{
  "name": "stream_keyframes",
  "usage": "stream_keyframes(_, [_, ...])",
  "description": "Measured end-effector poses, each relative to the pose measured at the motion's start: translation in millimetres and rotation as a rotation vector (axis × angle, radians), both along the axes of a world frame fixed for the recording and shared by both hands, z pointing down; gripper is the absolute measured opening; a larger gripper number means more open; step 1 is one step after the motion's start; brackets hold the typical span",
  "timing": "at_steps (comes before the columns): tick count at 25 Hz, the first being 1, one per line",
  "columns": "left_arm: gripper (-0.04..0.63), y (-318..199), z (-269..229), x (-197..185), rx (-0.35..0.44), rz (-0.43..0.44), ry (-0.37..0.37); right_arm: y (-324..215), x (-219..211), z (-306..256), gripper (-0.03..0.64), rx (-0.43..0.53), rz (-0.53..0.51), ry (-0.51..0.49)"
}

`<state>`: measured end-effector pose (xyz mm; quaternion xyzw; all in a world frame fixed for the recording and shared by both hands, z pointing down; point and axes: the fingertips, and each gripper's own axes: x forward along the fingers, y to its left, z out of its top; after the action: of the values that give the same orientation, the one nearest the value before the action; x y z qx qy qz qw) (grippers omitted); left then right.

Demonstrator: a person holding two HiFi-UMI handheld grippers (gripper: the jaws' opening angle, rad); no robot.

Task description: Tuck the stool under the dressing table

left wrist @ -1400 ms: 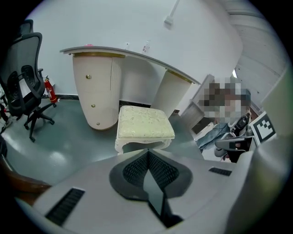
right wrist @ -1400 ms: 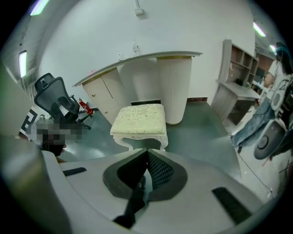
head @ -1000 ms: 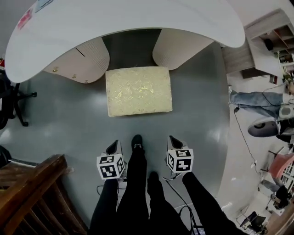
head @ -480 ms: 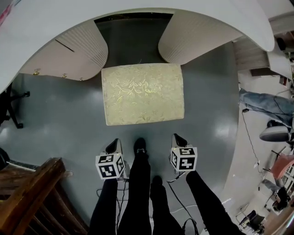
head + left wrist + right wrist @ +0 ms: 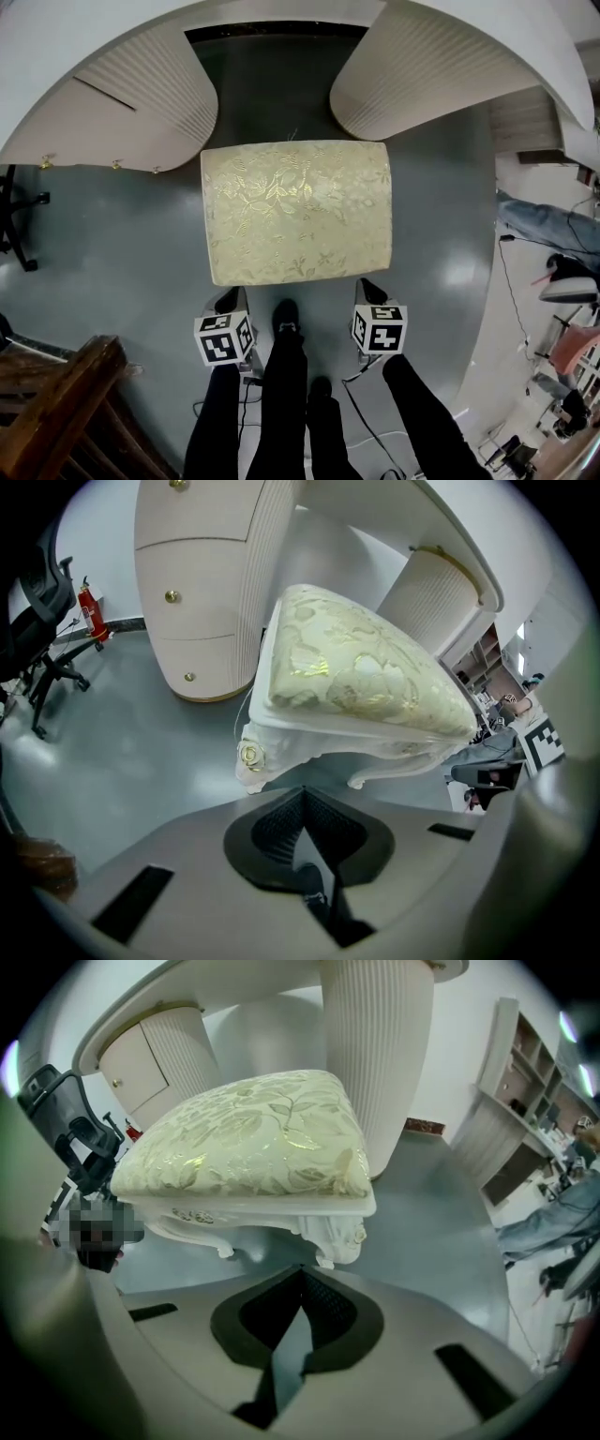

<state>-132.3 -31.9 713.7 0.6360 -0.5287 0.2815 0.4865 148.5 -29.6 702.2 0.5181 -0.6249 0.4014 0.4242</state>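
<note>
Since a second ago the stool [image 5: 295,211] fills more of the head view and both tongs have closed in on its near edge. Left tongs [image 5: 228,299] at 7 o'clock and right tongs [image 5: 368,287] at 5 o'clock are both pinched together with nothing in them, tips just short of the near corners; no contact that I can see. Stool sits on the grey floor [image 5: 122,234] at 12 o'clock, far edge at the mouth of the gap between the left pedestal [image 5: 122,112] and right pedestal [image 5: 422,75], not yet under the counter [image 5: 56,47]. Long axis runs 9 to 3 o'clock, a long side facing me. My read: soft brocade cushion on a stiff carved white frame, moderately heavy, should slide on the smooth floor. I'd push on the hard rail below the cushion at both near corners evenly, or it'll yaw into a pedestal.
</note>
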Motion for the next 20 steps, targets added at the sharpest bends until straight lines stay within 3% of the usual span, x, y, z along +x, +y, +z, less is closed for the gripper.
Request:
stream_keyframes(7, [0.008, -11, 21, -4, -0.033, -0.010, 0.015, -15, 13, 15, 0.005, -0.033, 0.103, -0.004])
stream_keyframes(15, [0.008, -16, 24, -1, -0.066, -0.078, 0.094, -28, 9, 17, 0.005, -0.078, 0.170, -0.066])
stream_keyframes(20, [0.008, -19, 25, 4, -0.096, -0.073, 0.114, -29, 9, 13, 0.005, -0.098, 0.181, -0.044])
